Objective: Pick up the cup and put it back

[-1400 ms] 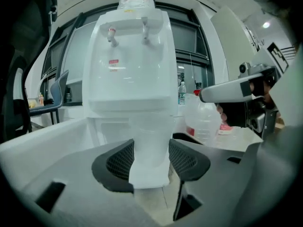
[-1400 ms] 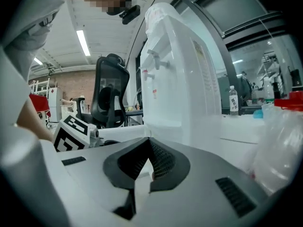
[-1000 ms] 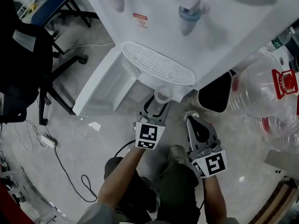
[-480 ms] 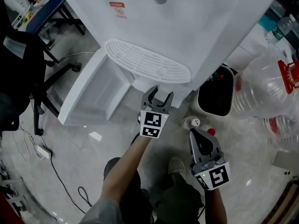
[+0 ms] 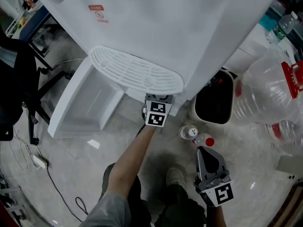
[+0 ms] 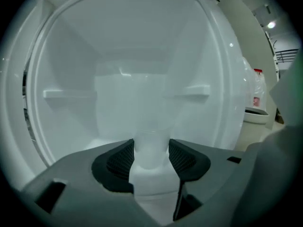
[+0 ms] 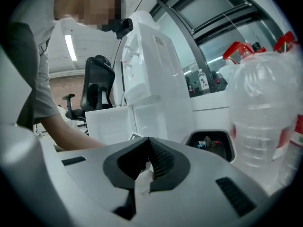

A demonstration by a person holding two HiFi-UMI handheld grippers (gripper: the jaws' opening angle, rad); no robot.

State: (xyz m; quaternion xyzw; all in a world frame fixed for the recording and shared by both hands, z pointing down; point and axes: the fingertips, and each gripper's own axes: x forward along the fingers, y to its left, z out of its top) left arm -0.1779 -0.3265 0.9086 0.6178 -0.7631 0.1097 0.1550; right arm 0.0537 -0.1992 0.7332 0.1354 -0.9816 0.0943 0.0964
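Your left gripper (image 6: 150, 159): clamped on the translucent plastic cup (image 6: 150, 138), at the open lower compartment of the white water dispenser (image 5: 189, 32).
Your right gripper (image 7: 147, 150): jaws together, empty, in front of the dispenser.

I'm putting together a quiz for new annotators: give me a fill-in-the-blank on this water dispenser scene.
1. The jaws of the left gripper are ____ on the cup.
2. The right gripper, its jaws together, holds ____.
3. The large clear water jug has a ____ handle at its top.

Missing words: closed; nothing; red
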